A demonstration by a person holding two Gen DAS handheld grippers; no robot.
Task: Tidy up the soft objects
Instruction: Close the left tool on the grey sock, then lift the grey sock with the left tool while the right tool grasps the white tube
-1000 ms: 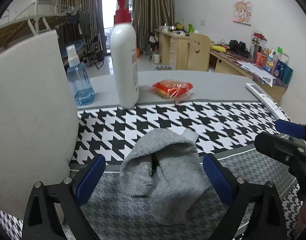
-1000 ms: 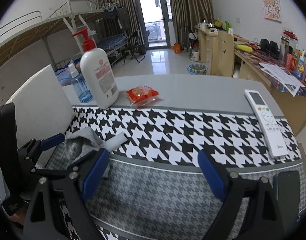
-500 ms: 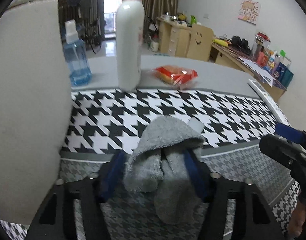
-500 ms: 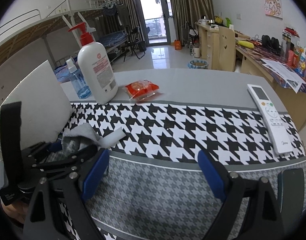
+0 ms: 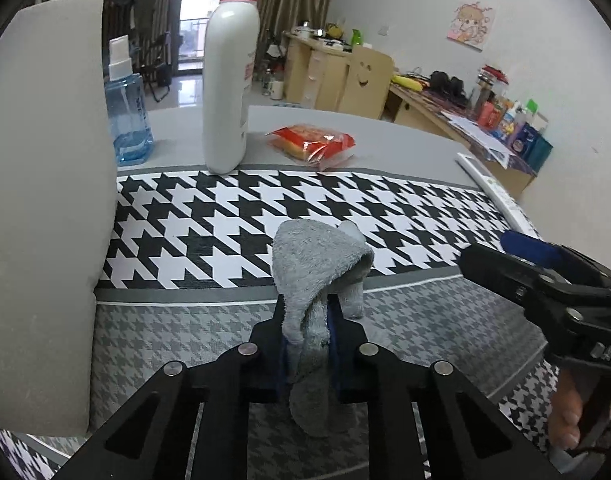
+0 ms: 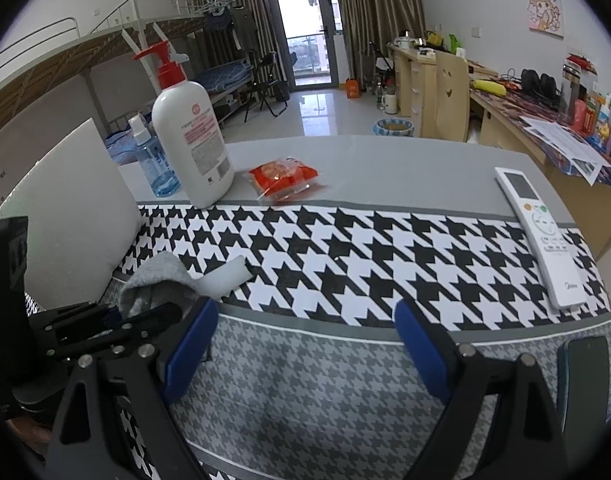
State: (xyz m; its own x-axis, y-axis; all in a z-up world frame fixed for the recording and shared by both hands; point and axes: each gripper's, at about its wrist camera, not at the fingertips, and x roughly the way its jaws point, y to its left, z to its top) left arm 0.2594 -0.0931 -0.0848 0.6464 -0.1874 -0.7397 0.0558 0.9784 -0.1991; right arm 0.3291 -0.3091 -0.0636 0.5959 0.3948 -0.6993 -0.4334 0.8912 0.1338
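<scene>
A person is holding a two-finger gripper in each hand over a table (image 6: 385, 160) covered by a black-and-white houndstooth cloth (image 6: 345, 248). The left gripper (image 5: 307, 332) is closing its blue-padded fingers (image 5: 332, 326) on a crumpled grey terry-cloth towel (image 5: 309, 264); a second ago those fingers were spread wide on either side of the towel, and now they are pinching its lower folds between them, squeezing the bundle into a narrow, taller shape. The towel is sitting at the near edge of the table, where the bold pattern gives way to a finer grey one, with its top fold peaking above the fingers and a loose end hanging down below them. The right gripper (image 6: 305, 344) is hovering just to the right, its fingers spread wide with nothing between them, as they were a second ago. Farther back are standing a tall white pump bottle with a red top (image 5: 229, 76), a small clear blue spray bottle (image 5: 127, 112) and a red plastic snack packet (image 5: 311, 144); a white remote control (image 6: 541, 236) is lying at the right edge. A large white foam block (image 5: 41, 200) is standing at the left. The grip appears to be nearly secured, so the towel is probably ready to be lifted and moved.
</scene>
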